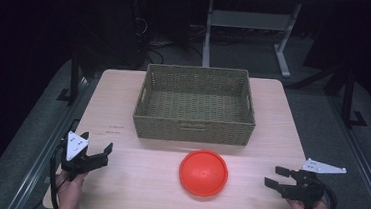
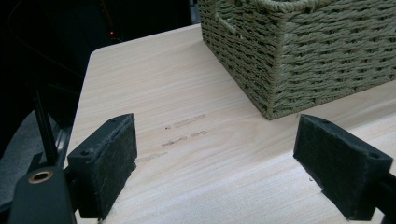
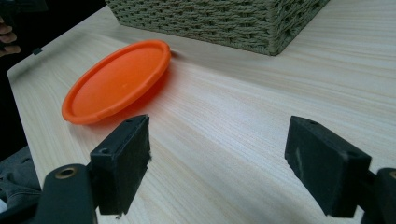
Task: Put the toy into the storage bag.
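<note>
An orange round plate (image 1: 203,172) lies flat on the wooden table, just in front of a woven green basket (image 1: 194,123). My left gripper (image 1: 103,153) rests near the table's front left, open and holding nothing, well left of the plate. My right gripper (image 1: 274,176) sits at the front right, also open, its jaws pointing toward the plate. In the right gripper view the plate (image 3: 116,80) lies ahead to the left of the spread jaws, with the basket (image 3: 219,21) behind it. The left gripper view has the basket's corner (image 2: 299,51) ahead to the right.
The basket's interior (image 1: 196,105) looks empty. Bare table top (image 1: 132,180) stretches between the plate and each gripper. Table edges (image 1: 291,143) fall off to dark floor on both sides; desk legs (image 1: 282,57) stand behind.
</note>
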Demonstrator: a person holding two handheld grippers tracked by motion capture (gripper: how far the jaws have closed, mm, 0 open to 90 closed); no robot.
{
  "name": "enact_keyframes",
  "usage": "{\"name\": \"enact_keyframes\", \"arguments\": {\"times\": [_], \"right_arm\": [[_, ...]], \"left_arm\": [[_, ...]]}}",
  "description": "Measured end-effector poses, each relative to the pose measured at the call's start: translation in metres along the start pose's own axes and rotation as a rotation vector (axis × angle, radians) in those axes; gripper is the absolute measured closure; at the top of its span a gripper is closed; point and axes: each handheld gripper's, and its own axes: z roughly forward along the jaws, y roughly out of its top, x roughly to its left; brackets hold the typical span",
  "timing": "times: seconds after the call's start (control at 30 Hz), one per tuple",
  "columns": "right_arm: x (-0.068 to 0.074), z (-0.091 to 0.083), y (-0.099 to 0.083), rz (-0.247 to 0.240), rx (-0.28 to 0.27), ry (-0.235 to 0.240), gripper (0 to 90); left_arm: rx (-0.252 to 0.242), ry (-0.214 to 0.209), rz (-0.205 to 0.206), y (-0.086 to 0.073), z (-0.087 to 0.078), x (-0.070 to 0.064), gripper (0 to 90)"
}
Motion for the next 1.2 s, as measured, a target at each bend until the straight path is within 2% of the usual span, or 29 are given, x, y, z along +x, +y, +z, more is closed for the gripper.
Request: {"name": "enact_keyframes", "arguments": {"times": [0.3,0.63,0.73,0.93,0.97,1.2], "right_arm": [[0.005,0.004,0.003,-0.003,0.016,0.016,21.0],[0.018,0.019,0.018,-0.046,0.049,0.038,20.7],[0.026,0.025,0.024,-0.069,0.072,0.047,20.8],[0.030,0.037,0.027,-0.059,0.141,0.062,20.7],[0.031,0.038,0.028,-0.059,0.153,0.068,20.6],[0.042,0.056,0.044,-0.086,0.216,0.093,19.9]], "left_arm": [[0.003,-0.005,-0.003,-0.002,-0.001,0.001,12.7],[0.004,-0.010,0.014,-0.001,-0.001,0.000,12.7],[-0.001,-0.007,0.007,-0.001,-0.001,0.000,12.7],[-0.005,-0.006,0.023,0.000,-0.001,0.000,12.8],[-0.007,-0.007,0.015,0.000,-0.001,0.000,12.7],[-0.004,-0.007,0.020,0.000,-0.001,0.000,12.7]]}}
